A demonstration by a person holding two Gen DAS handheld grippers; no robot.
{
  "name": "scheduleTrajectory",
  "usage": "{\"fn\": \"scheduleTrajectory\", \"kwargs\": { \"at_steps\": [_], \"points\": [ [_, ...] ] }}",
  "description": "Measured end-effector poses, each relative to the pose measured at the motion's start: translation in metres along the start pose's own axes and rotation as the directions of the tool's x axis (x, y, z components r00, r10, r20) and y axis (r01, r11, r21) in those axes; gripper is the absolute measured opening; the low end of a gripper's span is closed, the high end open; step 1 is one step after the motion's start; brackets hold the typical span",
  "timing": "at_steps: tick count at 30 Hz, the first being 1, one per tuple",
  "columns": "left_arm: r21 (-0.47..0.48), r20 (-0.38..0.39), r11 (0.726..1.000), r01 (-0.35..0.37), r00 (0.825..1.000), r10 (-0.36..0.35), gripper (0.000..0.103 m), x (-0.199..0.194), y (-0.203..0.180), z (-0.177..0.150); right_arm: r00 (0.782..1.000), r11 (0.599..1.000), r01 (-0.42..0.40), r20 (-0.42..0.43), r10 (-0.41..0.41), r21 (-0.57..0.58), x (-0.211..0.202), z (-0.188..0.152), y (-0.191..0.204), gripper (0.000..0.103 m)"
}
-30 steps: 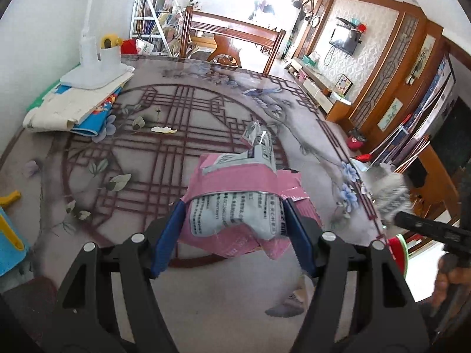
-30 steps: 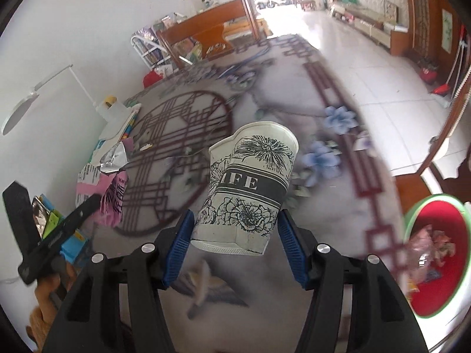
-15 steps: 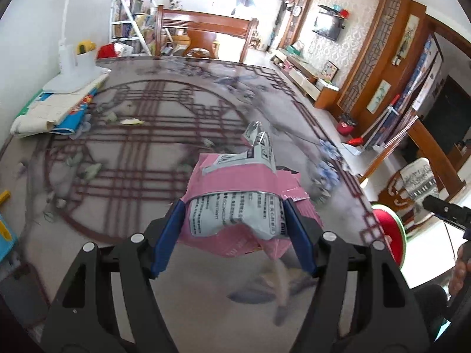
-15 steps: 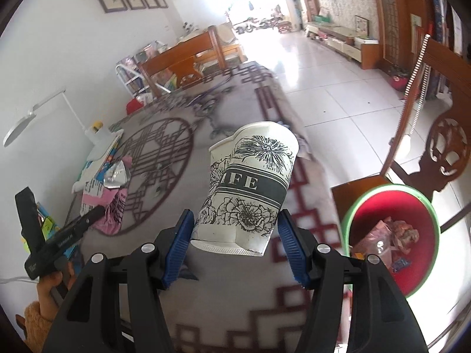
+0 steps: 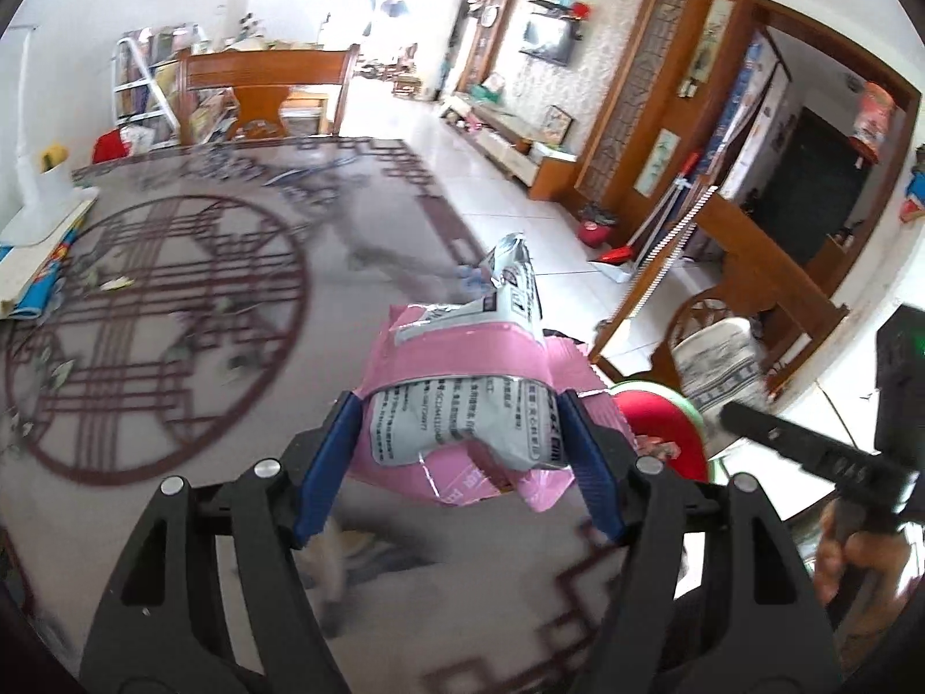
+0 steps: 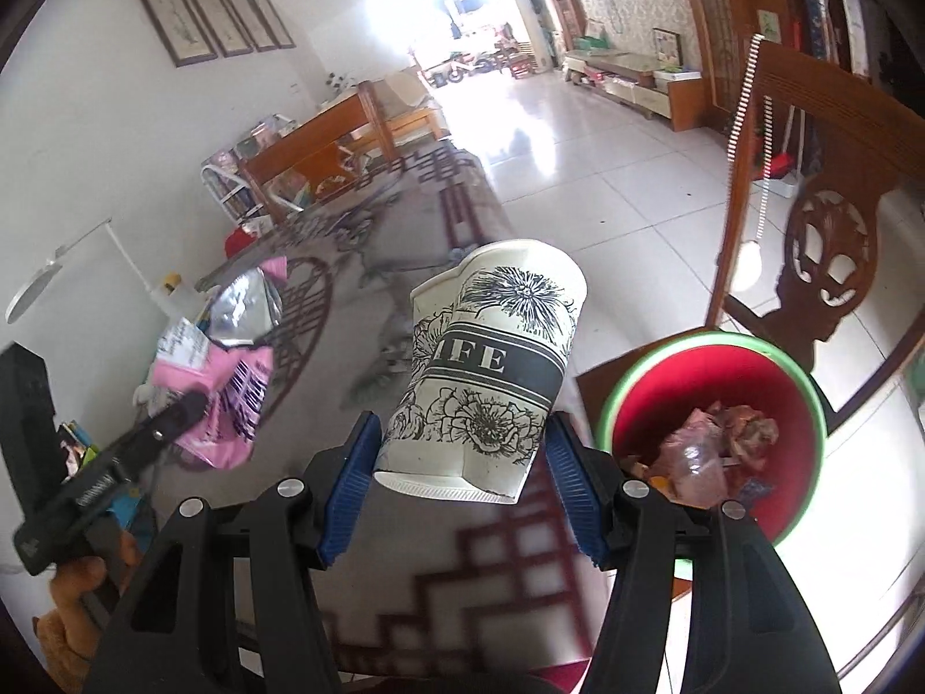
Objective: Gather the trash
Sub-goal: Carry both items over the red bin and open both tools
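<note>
Both my jaws are clamped on trash above the patterned table (image 5: 173, 381). Beyond its edge sits the red bin (image 6: 714, 439), green-rimmed, with crumpled wrappers inside, just right of my right gripper (image 6: 462, 483). My left gripper (image 5: 459, 457) pinches a pink and silver snack bag (image 5: 462, 405); the right one squeezes a dented flower-printed paper cup (image 6: 491, 370), held tilted.

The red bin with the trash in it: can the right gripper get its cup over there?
Probably yes. The right gripper holds the paper cup beside the red bin, whose top is open with nothing between them.
</note>
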State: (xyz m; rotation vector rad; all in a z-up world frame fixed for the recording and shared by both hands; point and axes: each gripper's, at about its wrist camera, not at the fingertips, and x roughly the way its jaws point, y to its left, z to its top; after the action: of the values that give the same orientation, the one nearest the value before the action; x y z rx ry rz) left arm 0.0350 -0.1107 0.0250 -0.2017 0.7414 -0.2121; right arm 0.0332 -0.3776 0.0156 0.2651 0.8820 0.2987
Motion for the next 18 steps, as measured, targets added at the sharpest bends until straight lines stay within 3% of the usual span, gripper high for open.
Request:
{"fn": "scheduleTrajectory", "kwargs": {
  "at_steps": [11,18],
  "points": [
    [0.105,-0.046,0.991,0.083,0.996,-0.079,0.067,0.034,-0.072,0.011,0.998,0.993,0.047,0.026,-0.05,0.11,-0.009,-0.012,-0.065,0.057],
    [0.18,-0.125,0.973,0.143,0.985,-0.122,0.068,0.075,-0.111,0.007,0.995,0.978,0.089,0.026,-0.095,0.188,-0.009,-0.017,-0.107,0.057]
  ]
}}
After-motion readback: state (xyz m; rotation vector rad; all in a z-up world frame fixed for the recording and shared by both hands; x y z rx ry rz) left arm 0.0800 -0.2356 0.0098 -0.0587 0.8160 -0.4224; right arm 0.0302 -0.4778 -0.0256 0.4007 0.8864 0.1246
